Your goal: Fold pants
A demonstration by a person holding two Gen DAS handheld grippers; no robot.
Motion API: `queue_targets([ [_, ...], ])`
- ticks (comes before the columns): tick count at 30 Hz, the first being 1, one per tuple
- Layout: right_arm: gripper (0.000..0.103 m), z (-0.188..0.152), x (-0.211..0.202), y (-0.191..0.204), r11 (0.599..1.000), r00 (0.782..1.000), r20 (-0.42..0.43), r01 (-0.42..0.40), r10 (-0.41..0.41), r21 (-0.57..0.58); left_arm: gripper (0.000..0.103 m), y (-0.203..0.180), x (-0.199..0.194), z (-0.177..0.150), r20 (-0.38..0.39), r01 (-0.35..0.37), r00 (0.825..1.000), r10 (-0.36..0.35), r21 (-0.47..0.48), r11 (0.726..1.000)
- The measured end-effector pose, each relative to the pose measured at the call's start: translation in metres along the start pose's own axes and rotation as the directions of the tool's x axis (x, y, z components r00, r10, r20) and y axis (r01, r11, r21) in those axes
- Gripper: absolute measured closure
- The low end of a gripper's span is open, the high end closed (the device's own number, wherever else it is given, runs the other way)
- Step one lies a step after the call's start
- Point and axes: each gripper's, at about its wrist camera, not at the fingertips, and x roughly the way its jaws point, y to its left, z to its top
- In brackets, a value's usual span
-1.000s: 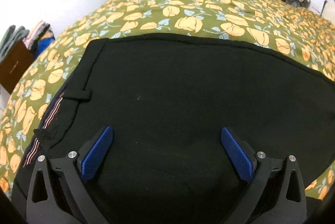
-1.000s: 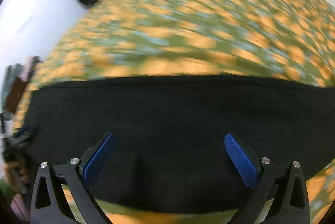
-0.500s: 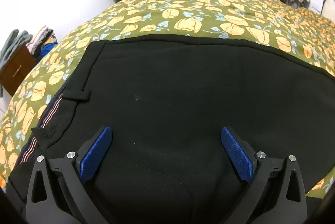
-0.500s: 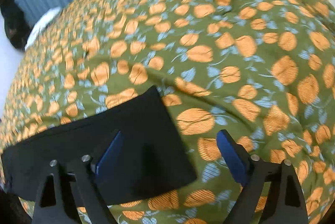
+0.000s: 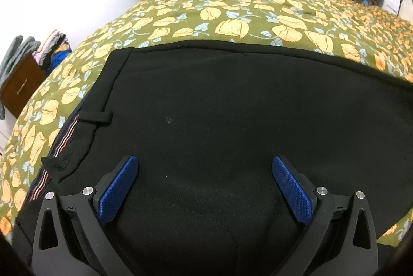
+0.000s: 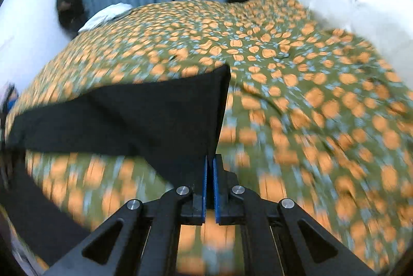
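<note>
Black woven pants point(image 5: 232, 134) lie flat on the olive bedspread with orange leaf print point(image 5: 258, 17), taken here as the landmark. The waistband end, with a belt loop and striped inner tape, sits toward the bedspread's left edge in the left wrist view; the legs run off to the right, so the long axis lies crosswise to both tools.

Left gripper point(image 5: 204, 188): jaws spread wide, blue pads apart, poised over the seat of the pants near the bedspread's near edge. Nothing pinched; whether the pads touch the cloth cannot be told.

Right gripper point(image 6: 209, 172): clenched on the corner of the pants' hem end point(image 6: 165, 116), which rises off the bedspread in a taut triangle. Background is motion-blurred.

Judgement: the right hand is at the free end and the nearer one for the fold; the move turns on carrying that hem leftward along the long axis toward the waistband.

No brand, label or legible writing visible.
</note>
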Motion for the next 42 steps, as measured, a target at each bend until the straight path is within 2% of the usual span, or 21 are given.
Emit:
queue_targets([
  [2, 0.098, -0.052, -0.020, 0.003, 0.998, 0.998, -0.023, 0.059, -0.059, -0.004, 0.001, 0.000, -0.003, 0.004, -0.051, 0.015, 0.999, -0.014, 0.027, 1.000],
  [3, 0.096, -0.073, -0.023, 0.002, 0.994, 0.992, -0.059, 0.114, -0.114, -0.004, 0.001, 0.001, -0.007, 0.005, -0.073, 0.025, 0.997, -0.022, 0.038, 0.999],
  [4, 0.092, -0.098, -0.027, -0.005, 0.980, 0.974, -0.115, 0.200, -0.197, 0.013, 0.001, 0.003, -0.015, 0.005, -0.082, 0.041, 0.996, -0.037, 0.040, 0.998],
  [6, 0.069, -0.121, -0.040, -0.017, 0.959, 0.953, -0.163, 0.270, -0.254, 0.082, 0.001, 0.009, -0.034, -0.001, -0.071, 0.086, 0.994, -0.083, 0.038, 0.996],
  [7, 0.065, -0.128, -0.053, -0.022, 0.948, 0.951, -0.158, 0.288, -0.267, 0.133, 0.001, 0.012, -0.046, -0.006, -0.061, 0.111, 0.992, -0.108, 0.046, 0.993],
  [8, 0.059, -0.133, -0.072, -0.022, 0.937, 0.952, -0.129, 0.296, -0.276, 0.183, 0.001, 0.014, -0.055, -0.011, -0.052, 0.123, 0.991, -0.120, 0.060, 0.991],
  [10, 0.049, -0.131, -0.093, -0.009, 0.934, 0.956, -0.083, 0.292, -0.281, 0.204, 0.001, 0.015, -0.075, -0.026, -0.031, 0.133, 0.991, -0.131, 0.098, 0.986],
  [12, 0.029, -0.126, -0.111, 0.019, 0.943, 0.964, -0.019, 0.263, -0.265, 0.206, 0.001, 0.012, -0.093, -0.045, -0.025, 0.155, 0.988, -0.154, 0.129, 0.979],
  [14, 0.021, -0.113, -0.115, 0.060, 0.960, 0.977, 0.038, 0.198, -0.209, 0.197, 0.001, 0.005, -0.108, -0.068, -0.029, 0.193, 0.981, -0.190, 0.145, 0.970],
  [16, 0.020, -0.106, -0.110, 0.103, 0.976, 0.991, 0.065, 0.107, -0.121, 0.192, 0.001, -0.003, -0.118, -0.084, -0.034, 0.226, 0.974, -0.223, 0.155, 0.962],
  [18, 0.017, -0.099, -0.091, 0.157, 0.982, 0.997, 0.067, -0.038, 0.026, 0.184, 0.001, -0.013, -0.127, -0.101, -0.038, 0.251, 0.968, -0.248, 0.159, 0.955],
  [22, 0.017, -0.102, -0.052, 0.246, 0.968, 0.976, 0.034, -0.217, 0.215, 0.125, 0.001, -0.027, -0.127, -0.114, -0.065, 0.260, 0.966, -0.252, 0.214, 0.942],
  [24, 0.017, -0.110, -0.039, 0.277, 0.962, 0.966, 0.016, -0.258, 0.257, 0.085, 0.001, -0.029, -0.127, -0.113, -0.058, 0.247, 0.969, -0.240, 0.238, 0.939],
  [26, 0.017, -0.116, -0.027, 0.303, 0.960, 0.960, -0.014, -0.278, 0.278, 0.025, 0.001, -0.025, -0.129, -0.111, -0.018, 0.223, 0.974, -0.225, 0.234, 0.946],
  [28, 0.017, -0.126, -0.015, 0.317, 0.968, 0.969, -0.032, -0.247, 0.246, -0.050, 0.001, -0.022, -0.126, -0.112, 0.013, 0.180, 0.982, -0.188, 0.220, 0.959],
  [30, 0.017, -0.133, 0.000, 0.319, 0.970, 0.971, -0.084, -0.230, 0.223, -0.075, 0.001, -0.021, -0.111, -0.117, -0.006, 0.140, 0.990, -0.142, 0.213, 0.967],
  [31, 0.017, -0.135, 0.005, 0.314, 0.972, 0.970, -0.104, -0.228, 0.222, -0.059, 0.000, -0.019, -0.103, -0.122, -0.026, 0.159, 0.987, -0.157, 0.197, 0.967],
  [33, 0.017, -0.137, 0.018, 0.298, 0.971, 0.961, -0.138, -0.236, 0.238, 0.030, 0.000, -0.012, -0.101, -0.130, 0.017, 0.181, 0.982, -0.186, 0.163, 0.970],
  [36, 0.017, -0.140, 0.015, 0.264, 0.948, 0.959, -0.081, -0.250, 0.270, 0.197, 0.000, -0.015, -0.099, -0.131, 0.026, 0.172, 0.983, -0.179, 0.179, 0.969],
  [39, 0.017, -0.148, 0.009, 0.224, 0.887, 0.959, 0.011, -0.268, 0.284, 0.375, 0.000, -0.013, -0.098, -0.132, 0.029, 0.186, 0.981, -0.194, 0.171, 0.968],
  [42, 0.017, -0.158, 0.010, 0.190, 0.804, 0.953, 0.074, -0.289, 0.294, 0.519, 0.000, -0.014, -0.099, -0.136, 0.050, 0.180, 0.980, -0.192, 0.176, 0.968],
])
